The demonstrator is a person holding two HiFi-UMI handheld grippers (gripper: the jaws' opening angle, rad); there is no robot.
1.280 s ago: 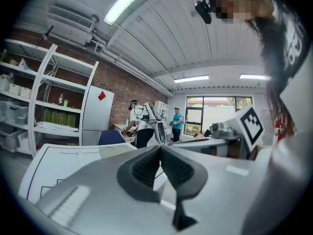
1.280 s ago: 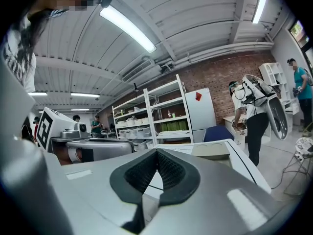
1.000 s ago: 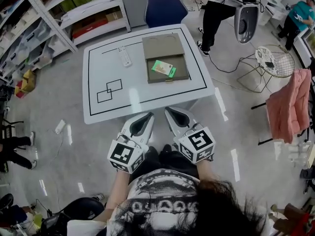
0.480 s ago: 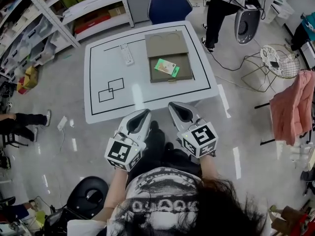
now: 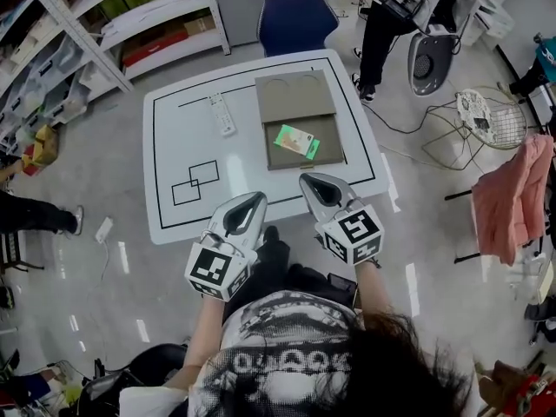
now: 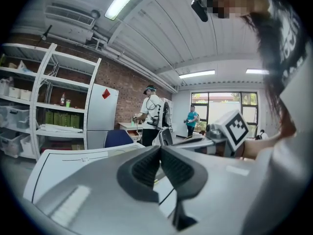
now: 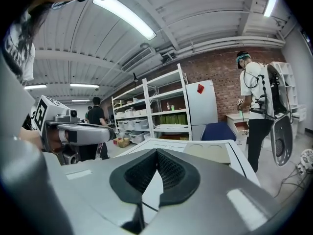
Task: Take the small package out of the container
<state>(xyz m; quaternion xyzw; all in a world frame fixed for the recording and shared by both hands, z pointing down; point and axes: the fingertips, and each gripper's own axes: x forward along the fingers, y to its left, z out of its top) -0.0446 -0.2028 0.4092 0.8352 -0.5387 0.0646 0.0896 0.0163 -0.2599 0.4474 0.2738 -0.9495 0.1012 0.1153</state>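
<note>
A flat tan box (image 5: 298,120) lies open on the white table (image 5: 187,137), its lid folded back toward the far side. Inside its near half lies a small green package (image 5: 296,142). My left gripper (image 5: 260,198) hovers at the table's near edge, jaws shut with nothing between them. My right gripper (image 5: 306,180) is beside it, just short of the box's near edge, also shut and empty. In the right gripper view the box's lid (image 7: 210,153) shows beyond the closed jaws (image 7: 157,152). The left gripper view shows its closed jaws (image 6: 160,148) over the table.
A white remote (image 5: 222,114) lies on the table left of the box, and black outlined squares (image 5: 195,181) are marked at the near left. A blue chair (image 5: 294,20) stands behind the table, shelving (image 5: 130,24) at the back left, a pink garment (image 5: 512,198) on a rack at right. People stand nearby.
Both grippers have moved forward from in front of my body to the table's near edge, the right one further. Both stayed shut.
</note>
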